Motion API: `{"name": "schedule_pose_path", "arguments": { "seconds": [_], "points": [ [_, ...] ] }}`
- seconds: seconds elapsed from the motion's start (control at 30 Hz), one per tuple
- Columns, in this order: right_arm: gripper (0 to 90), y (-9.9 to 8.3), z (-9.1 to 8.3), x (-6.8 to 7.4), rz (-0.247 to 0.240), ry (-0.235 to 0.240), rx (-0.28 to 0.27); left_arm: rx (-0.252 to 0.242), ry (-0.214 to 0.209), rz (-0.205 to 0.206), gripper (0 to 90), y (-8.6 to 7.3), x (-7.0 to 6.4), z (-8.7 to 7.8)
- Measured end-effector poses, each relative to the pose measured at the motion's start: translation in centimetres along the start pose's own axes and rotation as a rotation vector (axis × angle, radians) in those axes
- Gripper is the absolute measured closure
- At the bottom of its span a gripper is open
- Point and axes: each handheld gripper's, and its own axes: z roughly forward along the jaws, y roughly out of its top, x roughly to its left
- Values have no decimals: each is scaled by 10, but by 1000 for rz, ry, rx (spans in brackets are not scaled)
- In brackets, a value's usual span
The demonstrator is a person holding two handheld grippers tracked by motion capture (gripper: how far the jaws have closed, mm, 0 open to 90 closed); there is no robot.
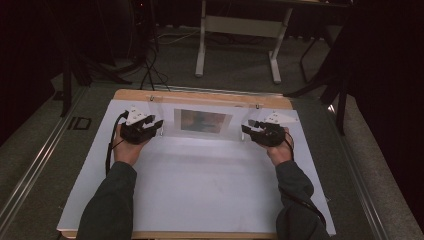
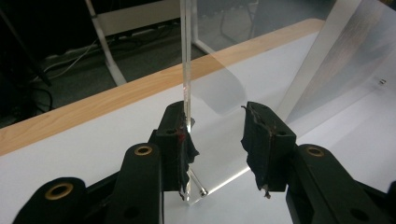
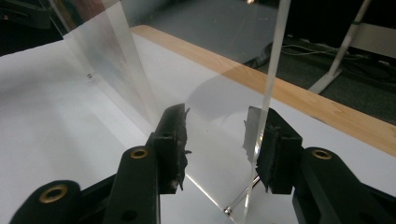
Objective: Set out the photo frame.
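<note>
Upright near the far edge of the desk (image 1: 200, 200) stands a clear acrylic display stand (image 1: 205, 121), with a coloured picture showing in its middle panel. Both claws are at this stand, one at each end. The left claw (image 1: 156, 125) is at the stand's left end; in the left gripper view (image 2: 217, 140) its jaws are apart, and the stand's thin vertical edge (image 2: 186, 70) lies against the inner face of one jaw while the other jaw stands clear of it. The right claw (image 1: 247, 129) is at the stand's right end; in the right gripper view (image 3: 219, 140) its jaws are likewise apart, with the stand's edge (image 3: 273, 60) rising just in front of one jaw and the other jaw well off it. Behind the stand runs the desk's wooden rim (image 1: 210, 96). Beyond that rim, a white frame (image 1: 240, 30) stands on the floor.
</note>
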Motion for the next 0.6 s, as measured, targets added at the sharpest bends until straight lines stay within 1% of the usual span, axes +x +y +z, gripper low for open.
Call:
{"name": "schedule_pose_path", "arguments": {
  "seconds": [0.2, 0.27, 0.4, 0.47, 0.5, 0.6],
  "points": [
    [567, 3, 5, -6, 19, -4, -2, 8, -1, -43, 606, 4, 4, 5],
    [568, 3, 7, -7, 27, -9, -4, 9, -2, -50, 606, 6, 7, 9],
    [575, 4, 10, -11, 56, -15, -15, -18, -26, -90, 597, 5, 13, 16],
    [579, 5, 12, -13, 63, -20, -15, -27, -30, -99, 586, 6, 15, 20],
    [583, 5, 13, -14, 68, -19, -13, -35, -32, -112, 574, 6, 16, 23],
    [590, 6, 15, -17, 77, -25, -10, -30, -27, -143, 551, 9, 17, 29]
  ]
}}
